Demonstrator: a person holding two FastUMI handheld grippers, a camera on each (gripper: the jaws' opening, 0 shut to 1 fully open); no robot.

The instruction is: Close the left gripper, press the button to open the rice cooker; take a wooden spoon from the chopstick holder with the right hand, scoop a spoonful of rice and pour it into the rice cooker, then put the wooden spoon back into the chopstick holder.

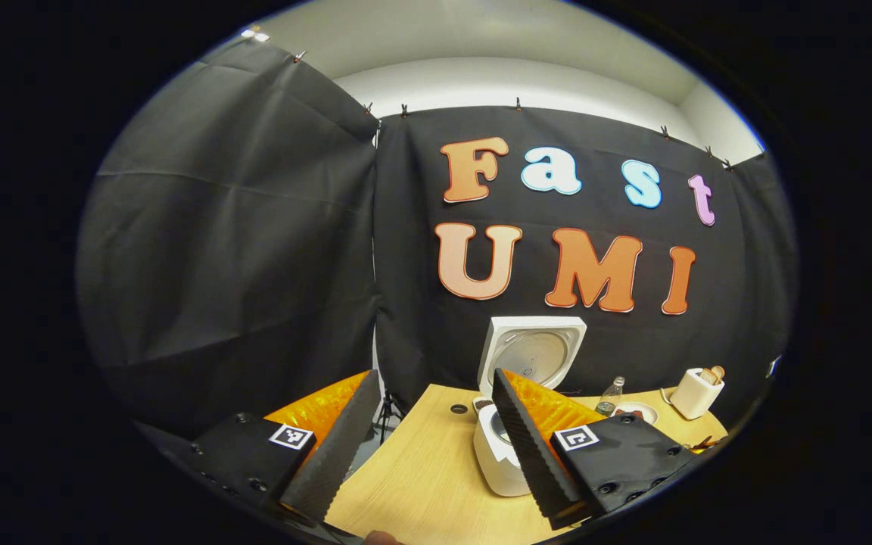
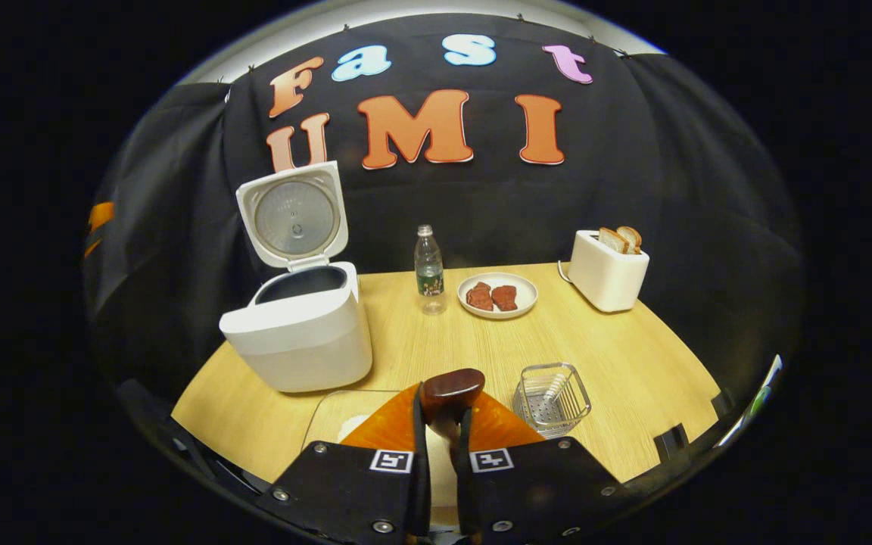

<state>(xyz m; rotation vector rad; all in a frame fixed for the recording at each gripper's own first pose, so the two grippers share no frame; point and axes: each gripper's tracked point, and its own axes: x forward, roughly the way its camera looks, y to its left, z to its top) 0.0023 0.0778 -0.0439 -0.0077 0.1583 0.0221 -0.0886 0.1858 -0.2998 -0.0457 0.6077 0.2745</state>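
One wooden spoon (image 2: 451,393), light and stiff, is clamped by its handle in the right gripper (image 2: 442,446), lower centre; left gripper (image 1: 425,446) is held open.

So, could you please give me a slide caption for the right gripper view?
Right tool shut on wooden spoon, facing the open rice cooker.

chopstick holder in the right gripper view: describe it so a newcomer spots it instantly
On the wooden table, look at the near edge, just right of the right gripper. The chopstick holder is the small clear, ribbed square basket there, unlike the solid white rice cooker and toaster.
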